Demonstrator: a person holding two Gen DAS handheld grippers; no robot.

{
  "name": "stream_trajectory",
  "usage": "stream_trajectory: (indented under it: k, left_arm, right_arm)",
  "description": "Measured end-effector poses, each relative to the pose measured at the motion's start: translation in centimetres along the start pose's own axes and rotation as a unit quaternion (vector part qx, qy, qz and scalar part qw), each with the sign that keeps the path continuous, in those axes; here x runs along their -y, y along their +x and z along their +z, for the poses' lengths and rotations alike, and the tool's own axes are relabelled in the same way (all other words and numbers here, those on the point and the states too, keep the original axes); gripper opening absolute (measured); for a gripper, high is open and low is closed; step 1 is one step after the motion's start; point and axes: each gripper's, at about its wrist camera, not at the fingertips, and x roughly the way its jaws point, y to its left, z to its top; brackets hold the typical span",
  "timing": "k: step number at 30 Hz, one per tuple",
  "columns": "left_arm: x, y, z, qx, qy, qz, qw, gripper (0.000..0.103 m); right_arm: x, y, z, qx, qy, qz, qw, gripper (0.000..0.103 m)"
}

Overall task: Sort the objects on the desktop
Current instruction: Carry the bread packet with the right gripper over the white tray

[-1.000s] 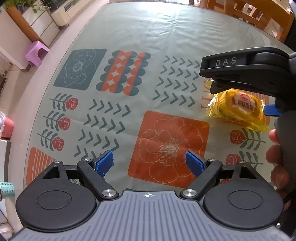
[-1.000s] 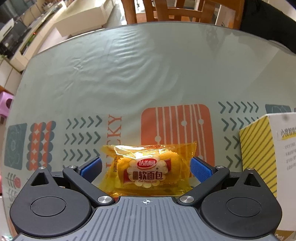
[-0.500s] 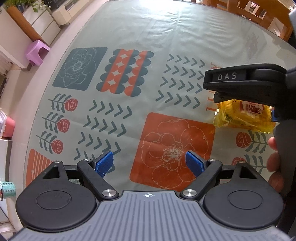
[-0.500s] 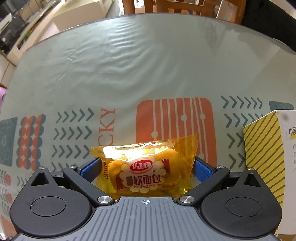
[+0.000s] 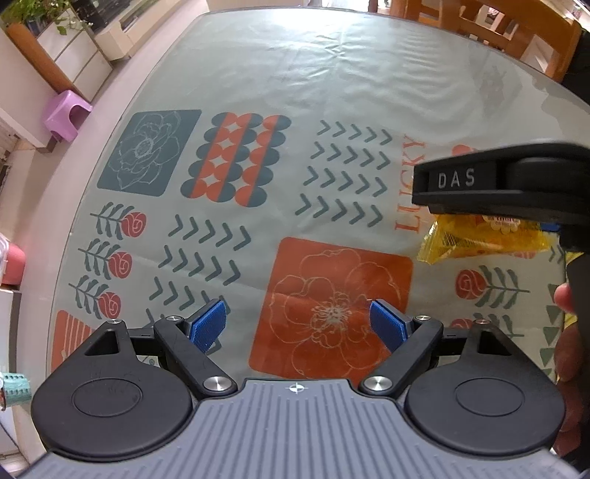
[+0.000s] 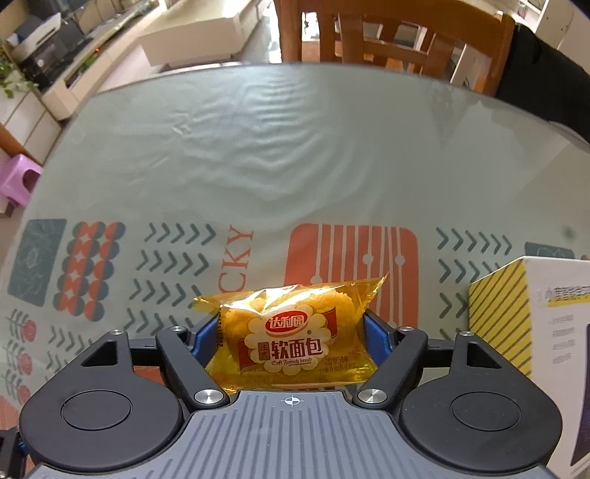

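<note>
Ahead of the hand-held gripper spreads a round glass-topped surface [image 5: 332, 73] over a patterned cloth [image 5: 236, 162] of flowers, chevrons and the word LUCKY. Beyond its far edge stand wooden chairs [image 6: 387, 33]. Off to the left, on the floor, sits a purple stool [image 5: 66, 114], near a white cabinet [image 5: 73, 55].

We note bright, even daylight in both views. Soft glare spreads over the far half of the table [image 6: 295, 154], washing out its print and showing ripples. The bread packet [image 6: 295, 342] catches a small highlight on its top film. Fisheye bending curves the table rim. The box [image 6: 553, 331] at right is blurred, its text unreadable. Shadows are faint.
</note>
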Motion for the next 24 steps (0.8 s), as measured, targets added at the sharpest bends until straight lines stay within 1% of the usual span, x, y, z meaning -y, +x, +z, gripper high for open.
stream_trajectory:
  k: [2,4,12,24]
  left_arm:
    - [0.1,-0.5,-0.2,0.002,0.000,-0.002,1.0000,0.103]
    - [0.1,-1.0,-0.4,0.006,-0.002,-0.003,1.0000,0.103]
    - [0.0,-3.8,-1.2,0.028,-0.008,-0.008,0.9995,0.103]
    - [1.1,-8.6,-3.6,0.057,-0.005,-0.021,0.9981,0.103]
  right_arm:
    - [0.0,-0.4,-0.1,0.003,-0.003,0.003,1.000,0.075]
    - [0.7,-1.9,0.3,0.010,-0.002,0.011,1.000,0.075]
    - [1.4,-5.6,-0.4,0.039,0.003,0.020,0.999,0.074]
    - [3.8,-11.4,-3.1,0.068,0.018,0.043,0.997,0.073]
